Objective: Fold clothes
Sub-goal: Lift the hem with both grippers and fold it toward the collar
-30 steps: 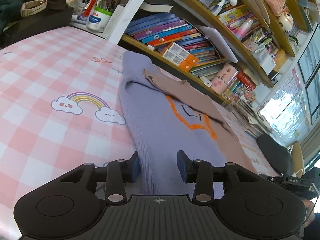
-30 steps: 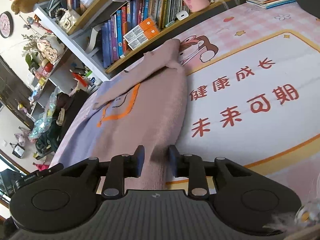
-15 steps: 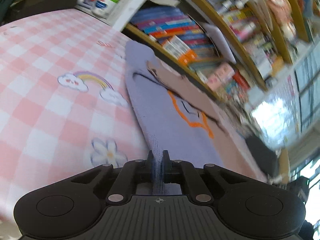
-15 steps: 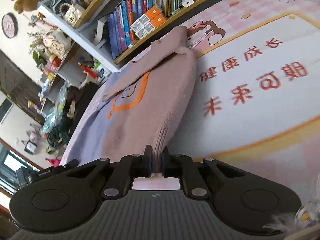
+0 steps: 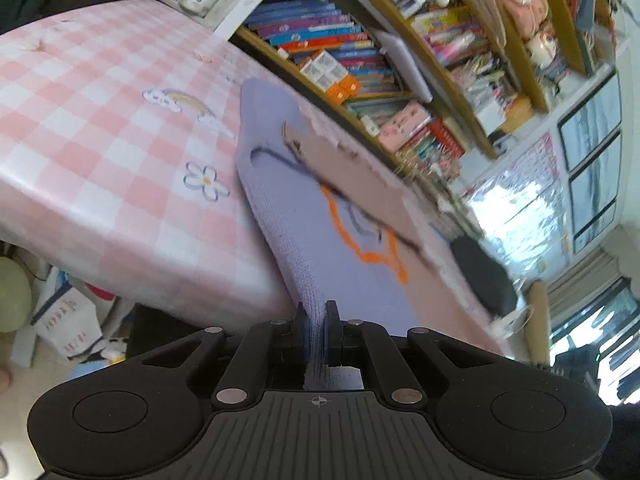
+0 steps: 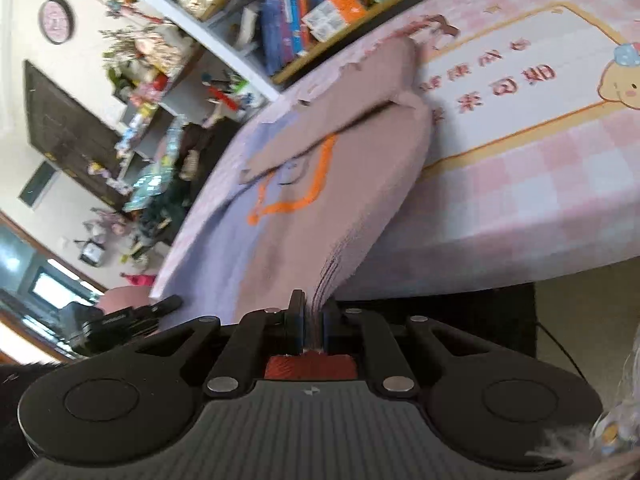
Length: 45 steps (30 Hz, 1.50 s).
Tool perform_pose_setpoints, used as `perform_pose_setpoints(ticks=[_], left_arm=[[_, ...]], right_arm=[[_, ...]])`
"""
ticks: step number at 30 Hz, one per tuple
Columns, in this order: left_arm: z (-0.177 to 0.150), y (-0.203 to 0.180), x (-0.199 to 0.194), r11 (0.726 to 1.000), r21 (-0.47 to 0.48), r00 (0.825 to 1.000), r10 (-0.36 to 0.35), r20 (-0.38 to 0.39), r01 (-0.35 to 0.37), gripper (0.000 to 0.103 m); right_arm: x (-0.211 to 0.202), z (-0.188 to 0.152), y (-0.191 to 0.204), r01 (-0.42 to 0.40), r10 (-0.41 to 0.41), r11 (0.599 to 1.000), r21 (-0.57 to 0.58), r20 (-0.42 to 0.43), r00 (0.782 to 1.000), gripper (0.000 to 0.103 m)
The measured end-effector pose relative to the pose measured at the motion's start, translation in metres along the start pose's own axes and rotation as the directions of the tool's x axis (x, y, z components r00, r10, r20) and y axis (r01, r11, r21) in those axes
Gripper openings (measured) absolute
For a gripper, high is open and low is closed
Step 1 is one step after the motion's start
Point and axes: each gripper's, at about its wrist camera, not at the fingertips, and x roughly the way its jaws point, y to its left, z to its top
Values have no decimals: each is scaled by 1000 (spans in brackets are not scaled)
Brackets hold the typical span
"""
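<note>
A knitted sweater point(image 5: 296, 208), half lavender and half dusty pink with an orange outline on the chest, lies stretched across the pink checked tablecloth point(image 5: 96, 128). Its sleeves are folded in over the body. My left gripper point(image 5: 316, 320) is shut on the lavender hem corner, lifted past the table's near edge. In the right wrist view the same sweater point(image 6: 320, 184) shows its pink side, and my right gripper point(image 6: 312, 312) is shut on the pink hem corner, also raised off the table. The cloth runs taut from both grippers up to the collar end.
A wooden bookshelf point(image 5: 360, 52) packed with books lines the far side of the table. A black object point(image 5: 480, 272) lies on the table to the right of the sweater. Bags point(image 5: 68, 320) sit on the floor below the near edge. The tablecloth's printed panel point(image 6: 520, 80) lies right of the sweater.
Both grippers went from open over the hem to shut on it, then pulled back and up past the table edge, lifting the hem and drawing the sweater taut.
</note>
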Motion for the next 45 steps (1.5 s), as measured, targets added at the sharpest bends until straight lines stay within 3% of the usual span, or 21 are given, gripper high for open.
perform_pose_setpoints(ticks=[7, 10, 17, 21, 24, 26, 32, 36, 39, 41, 43, 45], left_arm=[[9, -19, -14, 998, 49, 999, -26, 42, 24, 5], [15, -25, -22, 996, 54, 995, -72, 73, 68, 5], [52, -26, -6, 971, -1, 958, -237, 162, 241, 5], [89, -26, 8, 972, -14, 943, -226, 245, 237, 5], [117, -25, 20, 972, -28, 929, -214, 302, 233, 6], [134, -21, 35, 974, -53, 929, -192, 316, 220, 6], [164, -16, 86, 990, -52, 951, -109, 289, 129, 6], [173, 3, 112, 993, -84, 967, -58, 249, 81, 10], [176, 19, 128, 994, -108, 979, 1, 204, 21, 23], [179, 28, 135, 993, -115, 984, 45, 175, -25, 52], [178, 32, 131, 995, -92, 982, 58, 182, -42, 57], [176, 32, 124, 997, -51, 978, 66, 196, -57, 57]], right_arm=[[-24, -1, 7, -97, 97, 995, -3, 72, 993, 7], [-32, 5, 9, -147, 147, 989, -10, 128, 981, 6], [-24, 50, 15, -246, 251, 968, -53, 277, 927, 6], [-16, 89, 22, -223, 251, 968, -119, 365, 897, 6], [-10, 119, 15, -207, 233, 972, -108, 439, 868, 6], [-2, 140, 9, -199, 215, 976, -84, 473, 854, 6], [48, 190, -17, -121, 105, 993, 1, 485, 868, 6], [80, 202, -40, -69, 36, 996, 54, 462, 886, 6], [102, 206, -51, 1, -33, 997, 74, 428, 903, 6], [117, 209, -58, 60, -90, 995, 86, 405, 910, 7], [127, 211, -63, 129, -160, 986, 103, 399, 903, 16], [127, 210, -68, 170, -203, 979, 116, 411, 889, 49]])
